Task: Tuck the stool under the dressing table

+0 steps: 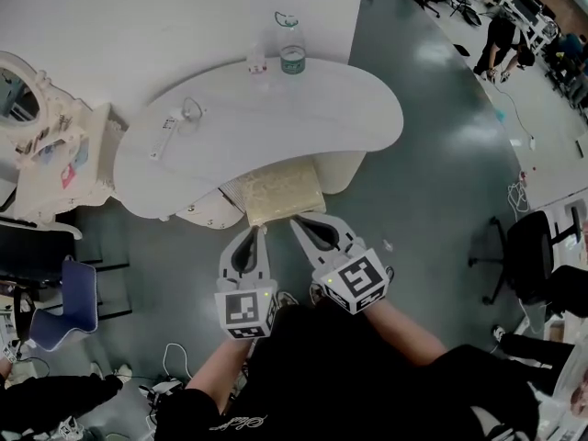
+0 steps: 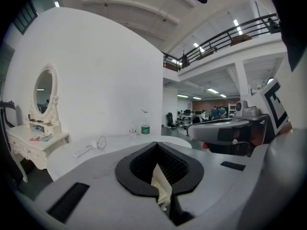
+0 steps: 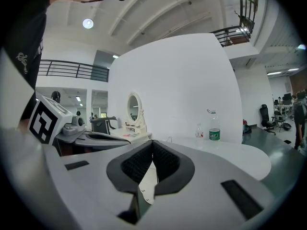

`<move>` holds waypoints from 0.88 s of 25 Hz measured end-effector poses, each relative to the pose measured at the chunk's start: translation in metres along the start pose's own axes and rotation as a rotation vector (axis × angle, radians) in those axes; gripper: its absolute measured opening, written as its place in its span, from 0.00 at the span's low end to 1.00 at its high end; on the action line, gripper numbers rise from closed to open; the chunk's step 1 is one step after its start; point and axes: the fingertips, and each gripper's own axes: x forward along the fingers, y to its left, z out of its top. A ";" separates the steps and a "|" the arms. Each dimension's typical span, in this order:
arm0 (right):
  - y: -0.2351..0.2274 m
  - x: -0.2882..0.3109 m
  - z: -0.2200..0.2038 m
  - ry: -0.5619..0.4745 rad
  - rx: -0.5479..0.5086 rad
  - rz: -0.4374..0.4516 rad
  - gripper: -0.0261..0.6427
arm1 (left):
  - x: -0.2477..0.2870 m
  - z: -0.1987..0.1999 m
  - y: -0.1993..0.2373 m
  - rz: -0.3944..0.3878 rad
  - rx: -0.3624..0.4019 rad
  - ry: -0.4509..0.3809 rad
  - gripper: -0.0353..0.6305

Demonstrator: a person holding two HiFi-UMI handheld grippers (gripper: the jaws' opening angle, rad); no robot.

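Note:
The stool (image 1: 276, 191) has a cream cushioned seat and stands partly under the front edge of the white kidney-shaped dressing table (image 1: 303, 122). My left gripper (image 1: 261, 231) and right gripper (image 1: 296, 222) point at the stool's near edge, side by side, tips right at the seat. Both are shut with nothing clamped. In the left gripper view the jaws (image 2: 156, 143) meet, and the tabletop (image 2: 120, 143) lies beyond. The right gripper view shows the same closed jaws (image 3: 153, 142) facing the tabletop (image 3: 235, 155). A pale sliver shows low in the pad opening in both.
On the table stand a green-labelled bottle (image 1: 292, 51), a small bottle (image 1: 256, 62) and a white hand mirror (image 1: 175, 127). A white vanity cabinet with oval mirror (image 1: 55, 150) is at left, a blue chair (image 1: 78, 301) below it, a black office chair (image 1: 528, 251) at right.

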 end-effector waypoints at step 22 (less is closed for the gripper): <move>0.003 0.000 -0.004 0.018 -0.078 0.005 0.05 | -0.003 -0.001 -0.005 -0.002 0.010 -0.009 0.06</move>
